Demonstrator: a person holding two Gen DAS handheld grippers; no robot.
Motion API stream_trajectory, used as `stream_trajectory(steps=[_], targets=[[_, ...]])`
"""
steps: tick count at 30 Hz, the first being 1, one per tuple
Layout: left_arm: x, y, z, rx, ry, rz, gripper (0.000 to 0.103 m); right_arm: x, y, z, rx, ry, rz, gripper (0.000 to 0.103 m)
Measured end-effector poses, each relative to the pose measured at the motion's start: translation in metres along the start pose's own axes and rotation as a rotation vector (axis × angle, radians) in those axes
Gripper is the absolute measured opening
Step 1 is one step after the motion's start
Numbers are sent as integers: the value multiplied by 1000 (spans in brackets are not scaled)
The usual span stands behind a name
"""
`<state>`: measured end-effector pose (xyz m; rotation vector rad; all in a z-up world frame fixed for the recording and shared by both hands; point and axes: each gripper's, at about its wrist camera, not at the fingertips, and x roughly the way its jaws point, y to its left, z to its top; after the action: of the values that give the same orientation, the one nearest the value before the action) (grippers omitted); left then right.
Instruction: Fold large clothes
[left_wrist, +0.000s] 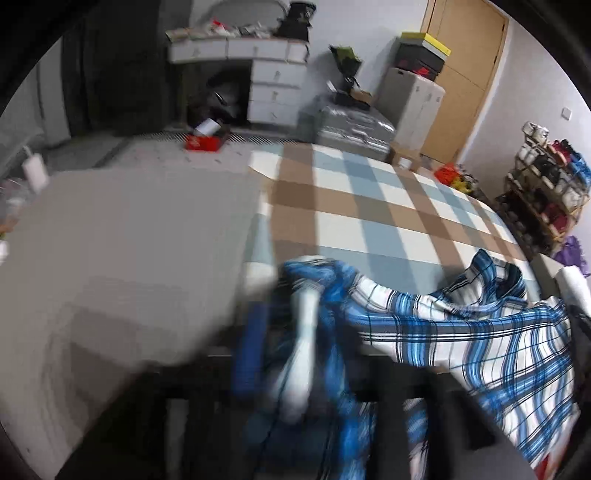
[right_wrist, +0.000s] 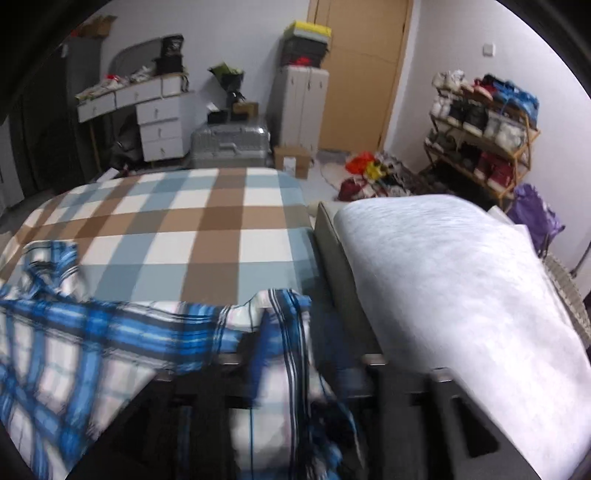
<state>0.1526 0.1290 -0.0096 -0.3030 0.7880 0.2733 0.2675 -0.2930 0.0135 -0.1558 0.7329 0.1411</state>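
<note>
open checked bedspread (right_wrist: 192, 229) ahead of the bunched plaid shirt (right_wrist: 110, 332); a white pillow (right_wrist: 461, 288) blocks the right side.

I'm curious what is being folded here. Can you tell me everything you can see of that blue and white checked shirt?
The shirt is a large woven garment in blue, white and black plaid, looking like light cotton. It lies rumpled and unfolded along the near edge of the checked bedspread, with bunched folds and one part raised. Cloth drapes over both pairs of fingers; blur hides whether they pinch it.
</note>
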Motion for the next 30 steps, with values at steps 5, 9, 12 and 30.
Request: stream_trajectory(steps=[5, 9, 12, 30], targets=[[-72, -4, -28, 60, -147, 20, 56, -56, 15, -33, -27, -29, 78, 49], [-89, -50, -58, 236, -132, -141, 56, -69, 41, -68, -67, 32, 165, 49], [-78, -81, -86, 356, -52, -221, 56, -73, 48, -93, -48, 74, 148, 49], [-36, -60, -96, 289, 52, -141, 56, -55, 21, -104, 23, 105, 74, 60]])
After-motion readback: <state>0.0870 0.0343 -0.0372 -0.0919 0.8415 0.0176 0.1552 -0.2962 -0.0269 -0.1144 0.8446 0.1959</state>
